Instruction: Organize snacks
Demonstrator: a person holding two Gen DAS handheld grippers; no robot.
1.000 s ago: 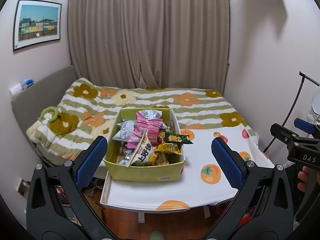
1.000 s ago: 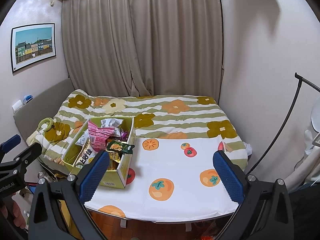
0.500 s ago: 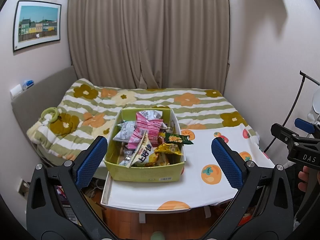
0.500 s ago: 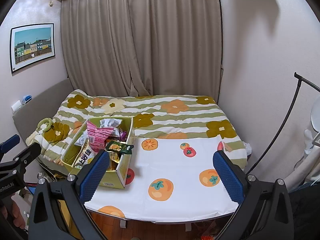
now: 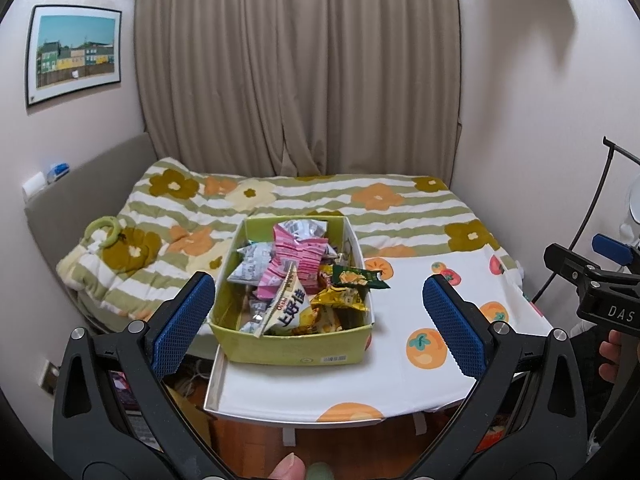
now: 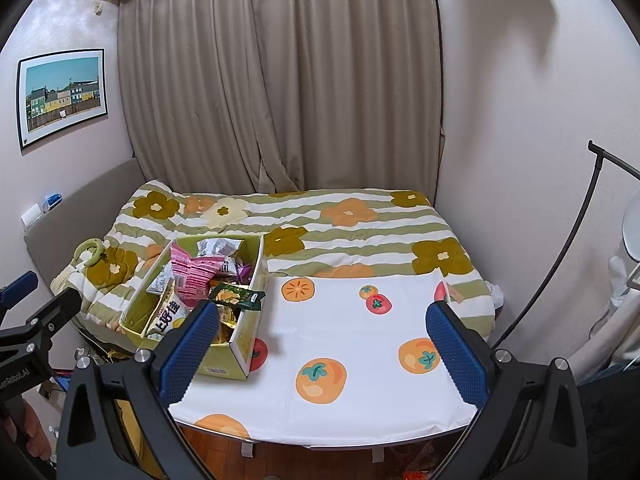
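Note:
A yellow-green box [image 5: 294, 350] full of snack packets stands on the left part of a small table covered with a white fruit-print cloth [image 5: 400, 368]. Inside are a pink packet [image 5: 298, 258], a white chips bag with red letters [image 5: 286, 314], a dark green packet [image 5: 356, 278] and silver packets [image 5: 252, 266]. The box also shows in the right wrist view [image 6: 224, 364]. My left gripper [image 5: 318, 320] is open and empty, held back from the box. My right gripper [image 6: 322, 334] is open and empty above the cloth [image 6: 360, 344].
The table stands against a bed with a green-striped flower blanket [image 5: 304, 196]. A green ring toy [image 5: 105, 229] lies on the blanket at left. Curtains hang behind the bed. A black lamp stand [image 6: 560, 252] rises at right. Wood floor shows below the table's front edge.
Both views have shifted very slightly; the box and snacks have not moved. Both grippers stay open.

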